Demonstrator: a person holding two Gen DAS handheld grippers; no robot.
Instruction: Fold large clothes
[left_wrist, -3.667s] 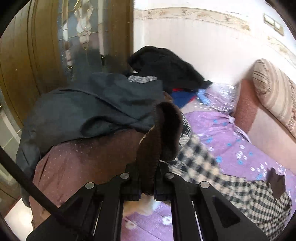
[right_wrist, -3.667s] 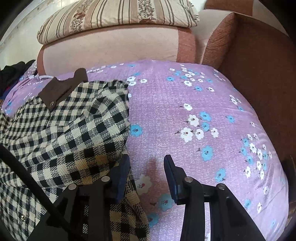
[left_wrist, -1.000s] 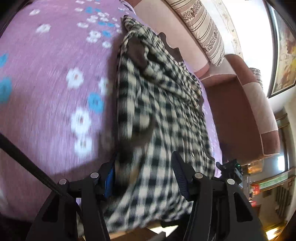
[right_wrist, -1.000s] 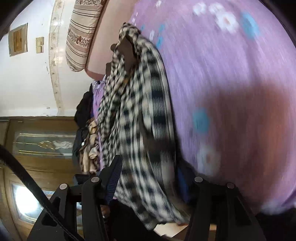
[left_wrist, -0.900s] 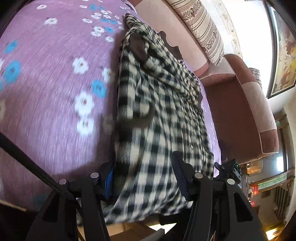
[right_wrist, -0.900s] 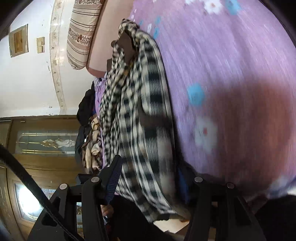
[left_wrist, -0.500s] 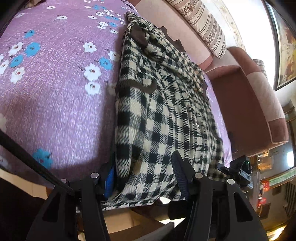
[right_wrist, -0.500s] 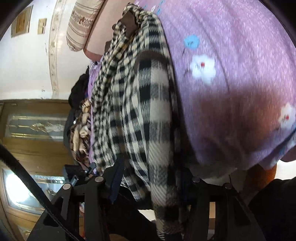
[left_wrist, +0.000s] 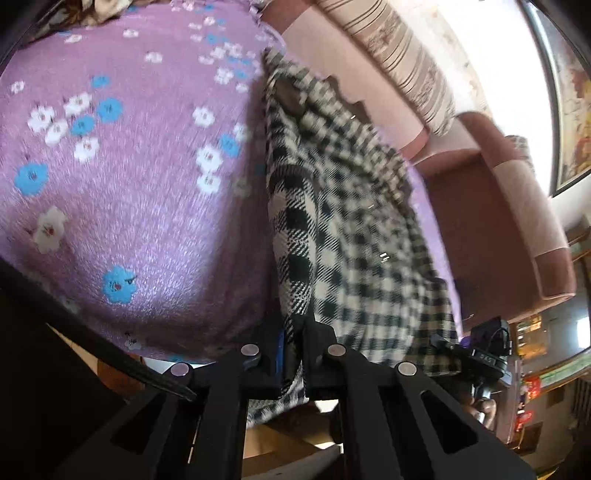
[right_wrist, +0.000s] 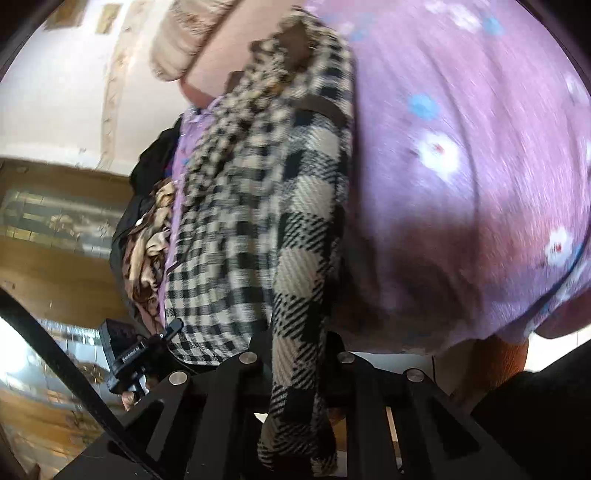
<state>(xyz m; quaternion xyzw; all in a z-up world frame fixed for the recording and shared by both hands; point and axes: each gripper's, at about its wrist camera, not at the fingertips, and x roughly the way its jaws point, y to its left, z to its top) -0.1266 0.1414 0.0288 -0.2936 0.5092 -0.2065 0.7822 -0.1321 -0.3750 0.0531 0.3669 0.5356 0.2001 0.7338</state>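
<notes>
A black-and-cream checked coat (left_wrist: 354, 236) with brown collar and pocket trim lies lengthwise on the purple flowered sofa cover (left_wrist: 122, 177). Its hem hangs over the front edge. My left gripper (left_wrist: 293, 343) is shut on the left corner of the hem. My right gripper (right_wrist: 299, 347) is shut on the right corner of the checked coat (right_wrist: 258, 192), and cloth hangs down between its fingers. Each gripper shows in the other's view: the right gripper (left_wrist: 487, 350) and the left gripper (right_wrist: 136, 354).
A striped cushion (left_wrist: 399, 55) lies on the sofa back. A brown sofa arm (left_wrist: 509, 221) stands to the right. A pile of dark and patterned clothes (right_wrist: 147, 236) sits at the far left end. The purple sofa cover (right_wrist: 461, 147) lies beside the coat.
Both grippers have closed on the hem corners of the coat at the sofa's front edge. They were open around the hem half a second ago.
</notes>
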